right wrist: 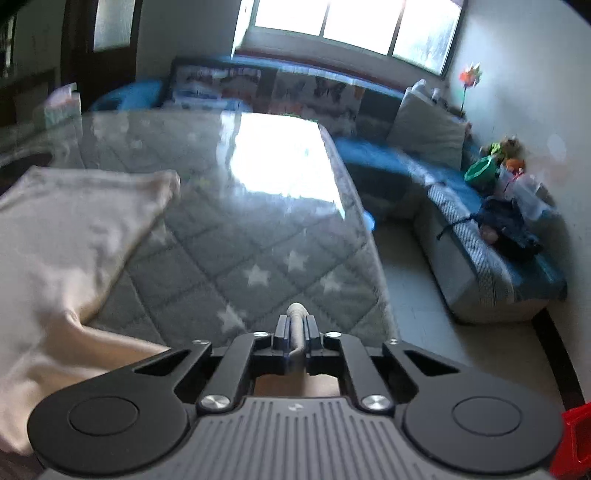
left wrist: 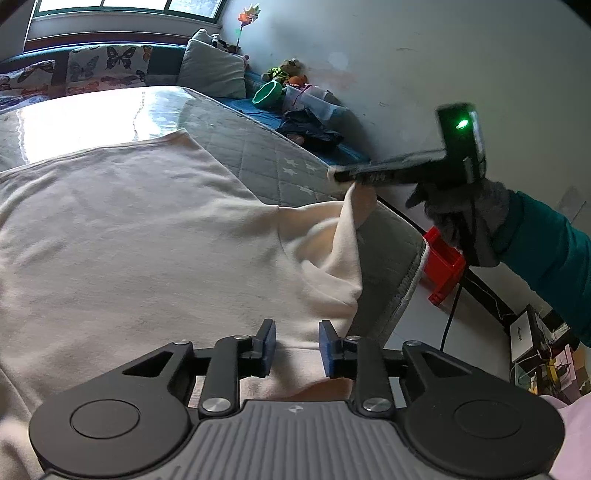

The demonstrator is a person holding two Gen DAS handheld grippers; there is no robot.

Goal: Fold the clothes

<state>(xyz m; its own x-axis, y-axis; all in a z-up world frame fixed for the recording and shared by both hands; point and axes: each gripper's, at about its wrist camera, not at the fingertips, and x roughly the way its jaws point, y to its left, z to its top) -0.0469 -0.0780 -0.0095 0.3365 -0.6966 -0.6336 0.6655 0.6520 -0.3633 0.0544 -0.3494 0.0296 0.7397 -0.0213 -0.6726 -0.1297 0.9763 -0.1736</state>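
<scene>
right gripper pinches the cream shirt sleeve at 3 o'clock to fold it inward, left gripper spread, hovering above.

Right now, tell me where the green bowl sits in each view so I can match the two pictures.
Left wrist view: green bowl at upper centre, on the blue bench by the wall, right of the grey pillow.
Right wrist view: green bowl at the right edge, mid-height, on the same bench.
Shared landmark: the pinwheel against the wall, above the bowl.
</scene>
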